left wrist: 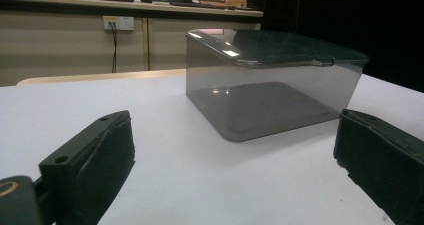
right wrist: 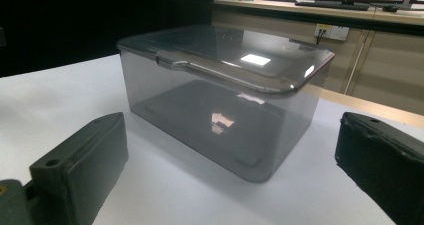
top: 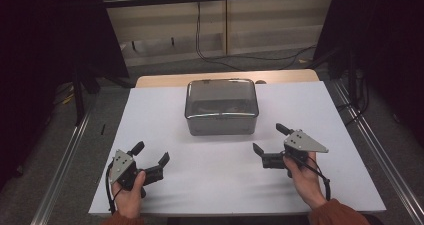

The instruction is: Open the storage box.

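Note:
A smoky transparent plastic box (top: 221, 106) with its lid on stands at the middle back of the white table (top: 230, 185). It looks empty in the left gripper view (left wrist: 265, 92) and in the right gripper view (right wrist: 225, 100). My left gripper (top: 151, 153) rests near the front left, open, nothing between its jaws, well short of the box. My right gripper (top: 270, 138) sits at the front right, open and empty, pointing toward the box's near right corner. A hand holds each gripper.
A wooden strip (top: 150, 80) edges the table's far side. Metal rails (top: 65, 155) run along both sides of the table. Cables (top: 240, 57) lie on the floor behind. Wide white surface lies between the grippers and the box.

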`<state>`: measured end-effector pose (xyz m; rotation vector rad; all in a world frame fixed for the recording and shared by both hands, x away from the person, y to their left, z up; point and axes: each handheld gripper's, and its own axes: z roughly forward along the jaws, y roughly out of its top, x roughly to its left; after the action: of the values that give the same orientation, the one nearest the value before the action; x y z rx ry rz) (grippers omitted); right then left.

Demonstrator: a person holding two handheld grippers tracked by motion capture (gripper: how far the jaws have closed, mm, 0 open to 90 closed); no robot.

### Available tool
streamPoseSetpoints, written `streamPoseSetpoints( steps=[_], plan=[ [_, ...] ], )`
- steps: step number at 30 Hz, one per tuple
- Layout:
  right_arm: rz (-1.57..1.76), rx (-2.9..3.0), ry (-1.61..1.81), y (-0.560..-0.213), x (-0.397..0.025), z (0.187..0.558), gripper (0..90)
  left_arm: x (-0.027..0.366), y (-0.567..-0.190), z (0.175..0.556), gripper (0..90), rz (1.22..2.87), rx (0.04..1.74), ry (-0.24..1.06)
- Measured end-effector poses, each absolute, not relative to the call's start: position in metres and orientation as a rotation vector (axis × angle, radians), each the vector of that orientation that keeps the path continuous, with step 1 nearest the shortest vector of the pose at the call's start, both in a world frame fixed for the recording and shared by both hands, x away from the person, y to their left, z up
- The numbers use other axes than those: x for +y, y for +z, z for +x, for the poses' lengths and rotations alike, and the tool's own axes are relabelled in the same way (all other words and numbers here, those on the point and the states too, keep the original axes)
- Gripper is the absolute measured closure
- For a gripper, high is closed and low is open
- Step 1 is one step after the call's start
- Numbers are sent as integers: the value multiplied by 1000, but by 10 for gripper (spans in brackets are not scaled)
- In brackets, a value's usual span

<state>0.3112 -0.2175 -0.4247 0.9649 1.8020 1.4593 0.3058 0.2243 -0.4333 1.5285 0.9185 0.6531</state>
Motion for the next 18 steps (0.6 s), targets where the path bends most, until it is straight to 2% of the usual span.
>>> streamPoseSetpoints(
  steps=[18],
  plan=[
    [862,1859,1512,-415,-181,337,2,216,-430,301,29,1561,869,696]
  ],
)
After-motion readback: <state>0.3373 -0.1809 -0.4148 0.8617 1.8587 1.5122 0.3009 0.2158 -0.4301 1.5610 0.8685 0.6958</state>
